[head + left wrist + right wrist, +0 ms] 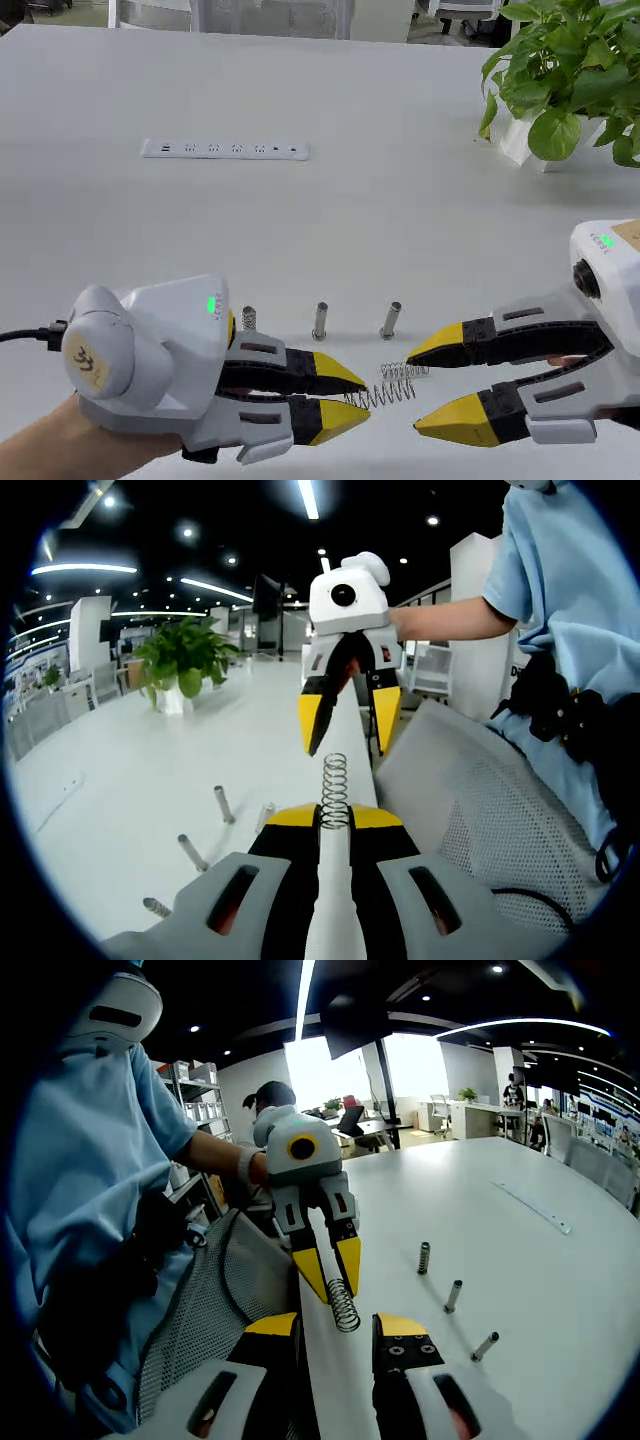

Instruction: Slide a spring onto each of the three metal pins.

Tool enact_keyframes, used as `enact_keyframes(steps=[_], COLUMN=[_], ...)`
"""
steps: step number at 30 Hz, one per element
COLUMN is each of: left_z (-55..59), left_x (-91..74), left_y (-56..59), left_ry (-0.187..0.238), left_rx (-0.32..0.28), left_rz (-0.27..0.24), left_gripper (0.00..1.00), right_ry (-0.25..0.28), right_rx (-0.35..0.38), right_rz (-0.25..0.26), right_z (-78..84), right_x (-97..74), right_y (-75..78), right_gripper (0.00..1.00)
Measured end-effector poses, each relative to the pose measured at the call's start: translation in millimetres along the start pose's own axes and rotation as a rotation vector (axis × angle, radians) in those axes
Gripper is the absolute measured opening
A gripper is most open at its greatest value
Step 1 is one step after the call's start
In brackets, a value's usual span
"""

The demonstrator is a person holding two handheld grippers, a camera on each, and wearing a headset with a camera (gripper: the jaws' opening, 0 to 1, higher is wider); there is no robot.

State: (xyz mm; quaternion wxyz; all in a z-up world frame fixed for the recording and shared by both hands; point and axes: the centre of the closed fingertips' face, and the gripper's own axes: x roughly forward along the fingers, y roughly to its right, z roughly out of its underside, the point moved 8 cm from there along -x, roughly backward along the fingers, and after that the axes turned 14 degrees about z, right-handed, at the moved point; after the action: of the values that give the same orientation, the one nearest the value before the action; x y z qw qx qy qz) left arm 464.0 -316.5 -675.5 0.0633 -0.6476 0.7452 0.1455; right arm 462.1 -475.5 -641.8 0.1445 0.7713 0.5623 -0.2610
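Note:
Three metal pins stand in a row on the white table [330, 220]. The left pin [248, 318] carries a spring; the middle pin [320, 320] and right pin [390, 320] are bare. My left gripper [362, 397] is shut on one end of a spring [382, 393], which sticks out to the right, level with the table. In the left gripper view that spring [335, 785] points at the right gripper [345, 705]. My right gripper [412, 393] is open, its jaws on either side of the spring's free end. A second spring [404, 370] lies on the table behind.
A white power strip [225, 150] lies at the far middle of the table. A potted plant [570, 70] stands at the far right. A mesh chair [480, 820] sits at the near table edge, against the person's blue shirt [90, 1140].

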Motion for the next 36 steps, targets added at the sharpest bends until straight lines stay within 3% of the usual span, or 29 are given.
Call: enact_keyframes(steps=[11,21,36], left_z=[0.5,-0.9,0.6], left_x=[0.9,4.5,5.4], left_y=[0.9,4.8,4.7], left_ry=[0.001,0.012,0.011], left_rx=[0.008,0.005,-0.026], left_rz=[0.024,0.038,0.028], left_gripper=[0.07,0.07,0.07], right_ry=[-0.021,-0.027,-0.052], right_rx=[0.026,0.029,-0.01], right_rz=[-0.04,-0.042,-0.035], right_z=[4.0,5.2,-0.2], right_x=[3.8,3.4,2.1], right_y=[-1.8,-2.7,-3.0], right_gripper=[0.14,0.06,0.06])
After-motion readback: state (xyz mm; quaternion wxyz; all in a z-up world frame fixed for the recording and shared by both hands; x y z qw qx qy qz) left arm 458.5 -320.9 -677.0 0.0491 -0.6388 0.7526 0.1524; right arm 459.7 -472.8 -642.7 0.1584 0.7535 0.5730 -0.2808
